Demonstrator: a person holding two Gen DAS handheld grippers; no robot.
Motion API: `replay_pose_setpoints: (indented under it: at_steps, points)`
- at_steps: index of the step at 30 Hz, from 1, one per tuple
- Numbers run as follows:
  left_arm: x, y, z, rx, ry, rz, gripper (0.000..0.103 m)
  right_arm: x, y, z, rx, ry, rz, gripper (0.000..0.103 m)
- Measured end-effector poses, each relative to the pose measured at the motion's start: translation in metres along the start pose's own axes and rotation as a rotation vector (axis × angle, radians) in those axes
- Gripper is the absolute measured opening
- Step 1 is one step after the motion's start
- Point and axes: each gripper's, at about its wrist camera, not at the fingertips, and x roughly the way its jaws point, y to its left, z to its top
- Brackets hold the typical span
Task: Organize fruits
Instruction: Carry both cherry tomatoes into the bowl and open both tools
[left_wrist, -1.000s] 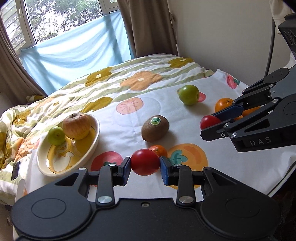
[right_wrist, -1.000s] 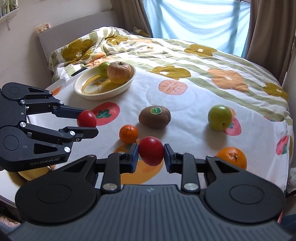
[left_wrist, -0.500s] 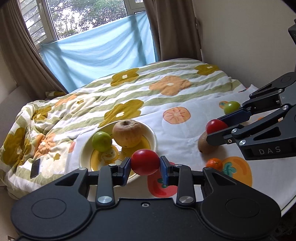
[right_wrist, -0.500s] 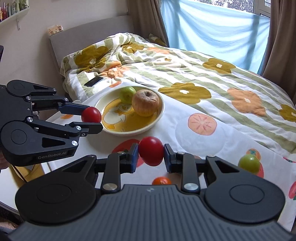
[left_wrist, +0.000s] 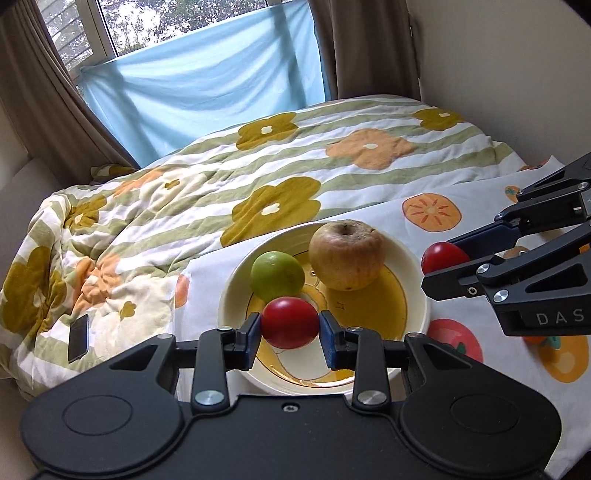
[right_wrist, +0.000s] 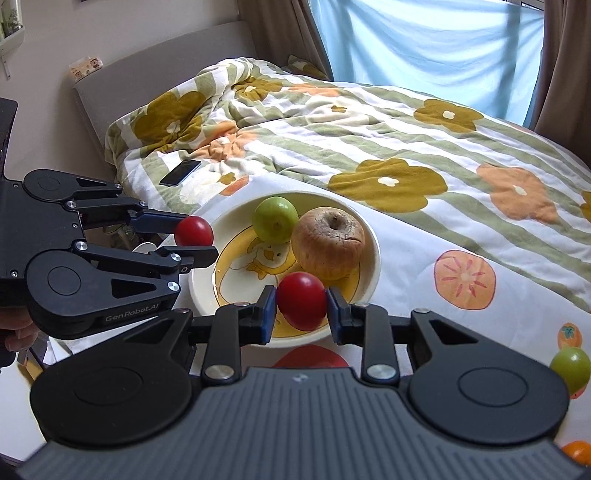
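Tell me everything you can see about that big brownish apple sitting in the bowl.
The brownish apple is the largest fruit in view, dull tan-yellow with a blush of russet, its skin wrinkled and puckered around the stem hollow, which faces up. It sits upright in the cream bowl on its yellow cartoon-printed floor, toward the far side. A smaller green fruit lies right beside it, seemingly touching. Neither gripper touches it.

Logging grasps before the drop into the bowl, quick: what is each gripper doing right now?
Left gripper: closed on a red tomato.
Right gripper: closed on another red tomato.
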Motion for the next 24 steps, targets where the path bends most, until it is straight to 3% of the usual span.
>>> replay_pose_setpoints:
  at_steps: [10, 19, 20, 23, 24]
  points:
    - [0.061, 0.025, -0.003, 0.069, 0.055, -0.053, 0.037, 0.05, 0.006, 0.007, 0.076, 0.06, -0.041, 0.044]
    - [0.083, 0.027, -0.007, 0.13, 0.093, -0.086, 0.038, 0.06, 0.002, 0.005, 0.113, 0.091, -0.086, 0.044]
    - [0.082, 0.027, -0.007, 0.138, 0.092, -0.09, 0.044, 0.059, 0.002, 0.006, 0.114, 0.092, -0.092, 0.044]
    - [0.073, 0.027, -0.007, 0.157, 0.064, -0.101, 0.083, 0.055, 0.0, 0.008, 0.115, 0.092, -0.104, 0.044]
    - [0.068, 0.027, -0.008, 0.16, 0.05, -0.102, 0.086, 0.054, -0.001, 0.009, 0.114, 0.092, -0.107, 0.044]
